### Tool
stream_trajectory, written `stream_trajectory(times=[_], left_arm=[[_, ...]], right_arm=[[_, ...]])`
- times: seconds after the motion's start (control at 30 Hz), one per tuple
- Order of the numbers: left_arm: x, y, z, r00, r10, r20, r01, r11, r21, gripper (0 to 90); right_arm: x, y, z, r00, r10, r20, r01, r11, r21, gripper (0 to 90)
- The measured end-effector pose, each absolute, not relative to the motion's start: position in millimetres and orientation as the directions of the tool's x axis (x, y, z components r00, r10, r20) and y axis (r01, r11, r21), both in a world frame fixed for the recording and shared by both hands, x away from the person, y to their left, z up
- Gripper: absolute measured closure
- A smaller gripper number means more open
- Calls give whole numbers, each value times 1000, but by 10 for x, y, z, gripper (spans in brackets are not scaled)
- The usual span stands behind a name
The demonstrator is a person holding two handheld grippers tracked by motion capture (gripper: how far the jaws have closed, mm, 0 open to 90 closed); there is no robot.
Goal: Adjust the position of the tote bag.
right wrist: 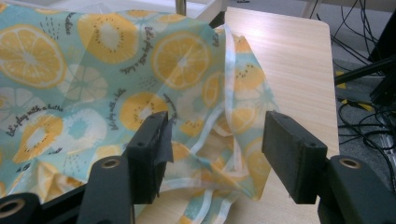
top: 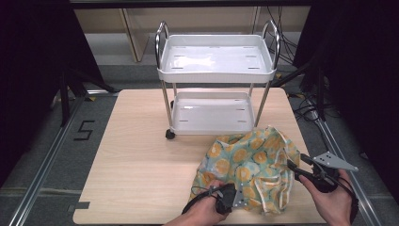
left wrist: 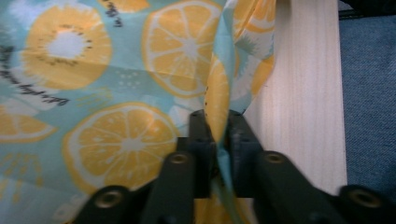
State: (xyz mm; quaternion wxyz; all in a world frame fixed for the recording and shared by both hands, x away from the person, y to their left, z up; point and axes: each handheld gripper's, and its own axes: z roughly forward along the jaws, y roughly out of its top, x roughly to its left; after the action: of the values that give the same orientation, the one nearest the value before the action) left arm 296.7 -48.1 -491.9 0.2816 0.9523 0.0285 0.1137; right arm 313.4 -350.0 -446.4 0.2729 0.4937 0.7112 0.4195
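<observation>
I'm working a crumpled fruit-print cloth [top: 249,165], teal w/ orange slices, that lies bunched on the near right part of the wooden table [top: 141,160], just in front of the white two-tier cart [top: 216,59]. My left gripper [top: 234,194] sits at the cloth's near edge; in the left gripper view its jaws are pinched together on a fold of fabric, so that side has a grip. My right gripper [right wrist: 212,140] is at the cloth's right side w/ jaws spread wide apart, a hem and some loose folds lying between them, nothing caught yet; I can't tell if the pads touch the fabric or hover just above it. Progress, as I judge it: early. One hold is made, the second is not, and the cloth is not spread, folded or lifted; it's a heap w/ the white-striped hem [right wrist: 227,70] twisted through it. Both cart trays look bare, so if the cloth is meant to go there, that's all left to do. Left to do, prob.: shut the right jaws on the hem, then pull the two holds apart to open the cloth out. Risk: the right jaws grab several layers at once, since the folds there are stacked and I can't see which edge is which.
</observation>
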Motion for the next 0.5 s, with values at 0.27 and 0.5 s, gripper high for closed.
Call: stream_trajectory(times=[0.27, 0.5], left_arm=[[2944, -140, -4689, 953, 246, 179, 81, -773, 629, 890], [3002, 401, -4532, 914, 382, 133, 189, -695, 694, 891]], right_arm=[[3123, -3489, -4439, -356, 933, 46, 479, 140, 867, 427], [3148, -3472, -4415, -366, 930, 33, 466, 153, 871, 427]])
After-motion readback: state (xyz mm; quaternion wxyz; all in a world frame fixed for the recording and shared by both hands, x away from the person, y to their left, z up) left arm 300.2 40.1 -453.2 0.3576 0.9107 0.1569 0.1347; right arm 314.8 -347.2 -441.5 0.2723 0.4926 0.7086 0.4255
